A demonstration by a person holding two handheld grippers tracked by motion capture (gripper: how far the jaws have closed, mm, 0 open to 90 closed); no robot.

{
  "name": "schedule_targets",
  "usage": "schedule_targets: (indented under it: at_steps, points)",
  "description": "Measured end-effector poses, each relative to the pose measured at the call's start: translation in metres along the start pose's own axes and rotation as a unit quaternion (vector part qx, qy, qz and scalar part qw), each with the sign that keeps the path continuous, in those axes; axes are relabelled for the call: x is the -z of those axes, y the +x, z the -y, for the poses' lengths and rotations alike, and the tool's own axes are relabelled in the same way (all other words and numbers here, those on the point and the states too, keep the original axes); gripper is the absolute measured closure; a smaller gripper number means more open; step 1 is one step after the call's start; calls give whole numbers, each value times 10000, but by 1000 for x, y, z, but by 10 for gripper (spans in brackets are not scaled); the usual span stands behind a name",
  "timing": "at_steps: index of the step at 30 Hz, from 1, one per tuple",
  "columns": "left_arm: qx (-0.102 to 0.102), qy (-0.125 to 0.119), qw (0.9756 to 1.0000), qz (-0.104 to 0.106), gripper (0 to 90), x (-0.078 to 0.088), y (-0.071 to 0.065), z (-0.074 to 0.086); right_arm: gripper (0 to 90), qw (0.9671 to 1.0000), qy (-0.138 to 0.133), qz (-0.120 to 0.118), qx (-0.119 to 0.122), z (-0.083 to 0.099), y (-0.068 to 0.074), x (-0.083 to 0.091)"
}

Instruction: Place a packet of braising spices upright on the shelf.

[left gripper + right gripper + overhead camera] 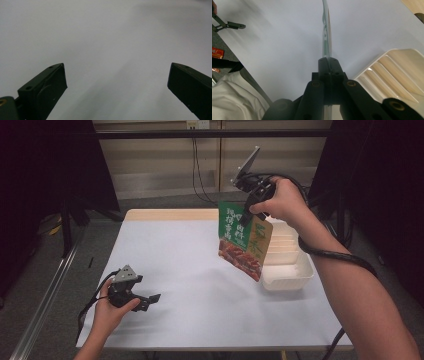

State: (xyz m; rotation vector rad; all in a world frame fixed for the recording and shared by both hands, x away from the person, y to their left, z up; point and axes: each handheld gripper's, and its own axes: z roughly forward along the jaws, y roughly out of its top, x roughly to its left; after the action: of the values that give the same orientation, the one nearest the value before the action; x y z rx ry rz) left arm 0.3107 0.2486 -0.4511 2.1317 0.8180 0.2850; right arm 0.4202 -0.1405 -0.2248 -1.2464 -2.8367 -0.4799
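The food pouch point(245, 244) is hanging in the air above the worktop point(190, 270), just beside the white tray point(289, 270) and on the side of it that faces the middle of the worktop. Its long axis is running almost straight down from its top edge, with the lower end leaning a little toward the tray, and its printed face is turning toward the person. In the right gripper view the pouch point(326, 30) is appearing as a thin edge going straight away from the jaws, so it is lying directly in line with the right gripper point(329, 65), below it. The right gripper point(254, 200) is clenched on the top edge of the pouch and is carrying all its weight; no part of the pouch is touching the tray or the worktop. The tray, with its ribbed inside, is lying open just beyond the pouch's lower corner, so I judge that the coming move is depending on this short sideways gap between the hanging pouch and the tray. The right hand is clearly the nearer one. The left gripper point(145, 301) is resting well apart from the tray, near the person's edge of the worktop, with its jaws spread wide and nothing between them.
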Motion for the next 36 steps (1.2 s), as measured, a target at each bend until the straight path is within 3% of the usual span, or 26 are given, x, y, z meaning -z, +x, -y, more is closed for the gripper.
schedule_targets:
  at_steps: [18, 27, 36]
  points:
    - [19, -15, 10000, -3, 19, -1, -1, 0, 900, 9998, -23, 104, 139, 1, -12, 11]
    - [18, -12, 10000, -19, 19, -1, -1, 1, 900, 9997, -101, 168, 138, 10, -21, 25]
    - [28, 5, 10000, -16, 19, -1, -2, 1, 900, 9998, 3, 174, 88, 24, -34, 30]
